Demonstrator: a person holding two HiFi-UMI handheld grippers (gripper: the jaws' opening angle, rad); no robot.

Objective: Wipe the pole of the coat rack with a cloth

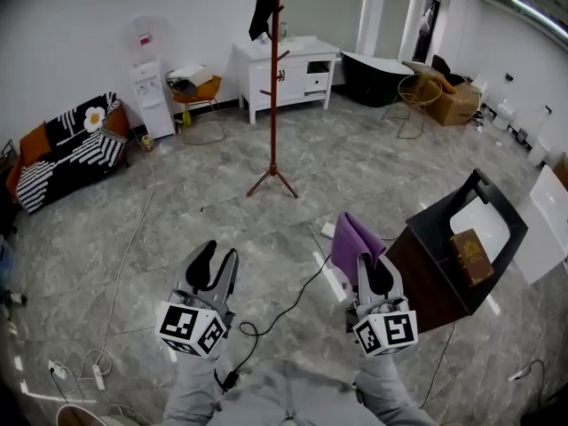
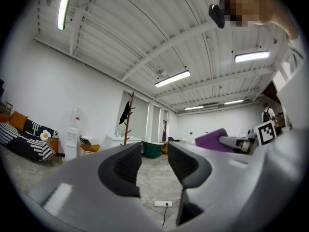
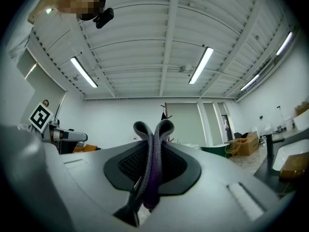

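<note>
The coat rack [image 1: 273, 78], a slim reddish-brown wooden pole with short pegs and three splayed feet, stands at 12 o'clock on the grey marbled floor [image 1: 177, 202], well apart from both grippers, a black garment [image 1: 262, 7] hung at its top. At 5 o'clock the right gripper [image 1: 370, 272] pinches a folded, thick-edged purple cloth [image 1: 353, 245]; at 7 o'clock the left gripper [image 1: 217, 263] has its jaws spread around nothing

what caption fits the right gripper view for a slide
Right gripper shut on a folded purple cloth, coat rack beyond.
</note>
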